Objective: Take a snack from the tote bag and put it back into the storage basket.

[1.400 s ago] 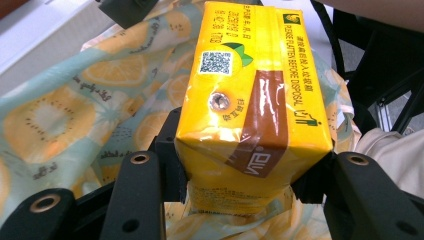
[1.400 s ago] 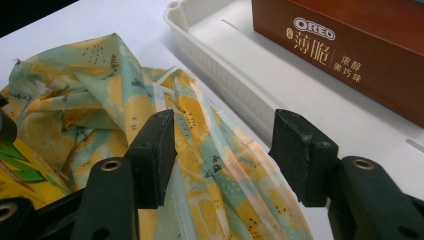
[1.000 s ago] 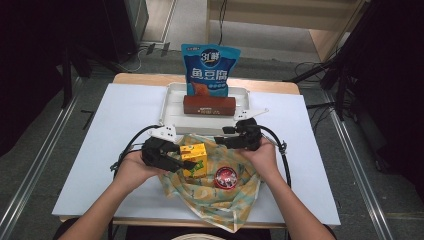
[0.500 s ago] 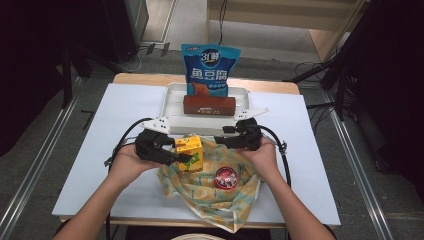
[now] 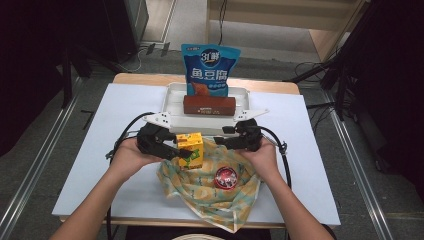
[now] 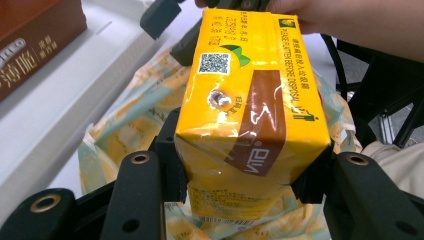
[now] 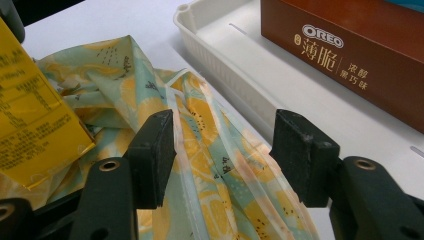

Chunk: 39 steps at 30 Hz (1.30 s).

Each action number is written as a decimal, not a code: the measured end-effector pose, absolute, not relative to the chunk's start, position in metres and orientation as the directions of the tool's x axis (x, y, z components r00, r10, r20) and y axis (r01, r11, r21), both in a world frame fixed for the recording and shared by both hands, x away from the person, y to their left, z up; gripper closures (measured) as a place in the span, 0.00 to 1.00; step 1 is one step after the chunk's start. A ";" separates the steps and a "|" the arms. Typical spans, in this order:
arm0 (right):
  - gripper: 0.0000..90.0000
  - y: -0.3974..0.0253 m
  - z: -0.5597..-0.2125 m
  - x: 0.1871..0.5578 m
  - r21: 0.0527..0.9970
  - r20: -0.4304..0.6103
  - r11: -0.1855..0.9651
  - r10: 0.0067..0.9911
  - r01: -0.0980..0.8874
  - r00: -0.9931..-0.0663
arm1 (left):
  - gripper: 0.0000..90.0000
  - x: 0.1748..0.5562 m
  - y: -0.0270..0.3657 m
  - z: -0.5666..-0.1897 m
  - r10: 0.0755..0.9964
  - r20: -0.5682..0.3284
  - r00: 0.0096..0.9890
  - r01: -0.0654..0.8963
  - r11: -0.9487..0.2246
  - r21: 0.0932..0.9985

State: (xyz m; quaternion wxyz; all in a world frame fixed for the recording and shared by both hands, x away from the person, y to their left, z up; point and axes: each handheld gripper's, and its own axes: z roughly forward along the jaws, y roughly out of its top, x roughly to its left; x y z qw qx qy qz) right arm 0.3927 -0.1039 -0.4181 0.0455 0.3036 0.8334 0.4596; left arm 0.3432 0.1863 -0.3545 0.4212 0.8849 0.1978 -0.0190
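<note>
Left gripper clenched on the yellow drink carton, one jaw on each narrow side, low on the pack. Carton sits upright, lifted or just clear of the patterned bag; contact underneath cannot be told. Landmark: white tray. Carton is on the near side of the tray, just in front of its front rim, left of centre.

Right gripper released, jaws spread above a fold of the bag, nothing between the pads. It lies in front of the tray's right half.

Inside the tray: brown Oreo box; blue snack pouch stands behind it. Red round tin rests on the bag, farther from the tray than the carton.

Risks, as judged:
- Carton walls are soft; a hard squeeze could dent it or push liquid at the foil straw spot.
- Low grip, so the pack may tip on the way over the rim.
- Clipping the rim or the Oreo box could knock it loose.
- Loose bag folds may snag the right gripper and drag the tin across the counter.
</note>
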 end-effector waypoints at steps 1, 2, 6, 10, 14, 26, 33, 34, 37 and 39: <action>0.49 -0.104 -0.418 0.393 0.793 0.204 0.393 0.549 0.465 -0.811 | 0.58 0.344 0.186 -0.353 0.330 -0.204 0.922 0.366 -0.568 0.737; 0.49 -0.104 -0.418 0.392 0.794 0.205 0.391 0.548 0.465 -0.811 | 0.58 0.344 0.185 -0.352 0.327 -0.208 0.922 0.368 -0.568 0.736; 0.48 -0.105 -0.417 0.392 0.798 0.209 0.385 0.545 0.464 -0.812 | 0.58 0.345 0.181 -0.345 0.315 -0.208 0.926 0.361 -0.574 0.735; 0.48 -0.105 -0.417 0.392 0.798 0.208 0.384 0.545 0.463 -0.812 | 0.58 0.349 0.179 -0.340 0.314 -0.209 0.926 0.361 -0.576 0.734; 0.48 -0.105 -0.415 0.391 0.802 0.202 0.385 0.545 0.457 -0.814 | 0.58 0.353 0.179 -0.336 0.317 -0.214 0.924 0.366 -0.573 0.733; 0.48 -0.106 -0.415 0.392 0.804 0.205 0.380 0.546 0.458 -0.812 | 0.58 0.369 0.188 -0.323 0.339 -0.202 0.919 0.370 -0.560 0.741; 0.48 -0.107 -0.415 0.392 0.804 0.206 0.378 0.546 0.458 -0.812 | 0.58 0.376 0.192 -0.314 0.357 -0.188 0.915 0.370 -0.557 0.743; 0.48 -0.107 -0.415 0.392 0.804 0.208 0.377 0.546 0.460 -0.812 | 0.58 0.378 0.192 -0.313 0.359 -0.187 0.914 0.370 -0.554 0.746; 0.48 -0.107 -0.415 0.392 0.802 0.213 0.375 0.546 0.464 -0.810 | 0.58 0.381 0.192 -0.310 0.360 -0.185 0.914 0.370 -0.554 0.746; 0.48 -0.107 -0.415 0.392 0.802 0.212 0.377 0.546 0.464 -0.810 | 0.58 0.386 0.194 -0.308 0.367 -0.181 0.912 0.370 -0.553 0.747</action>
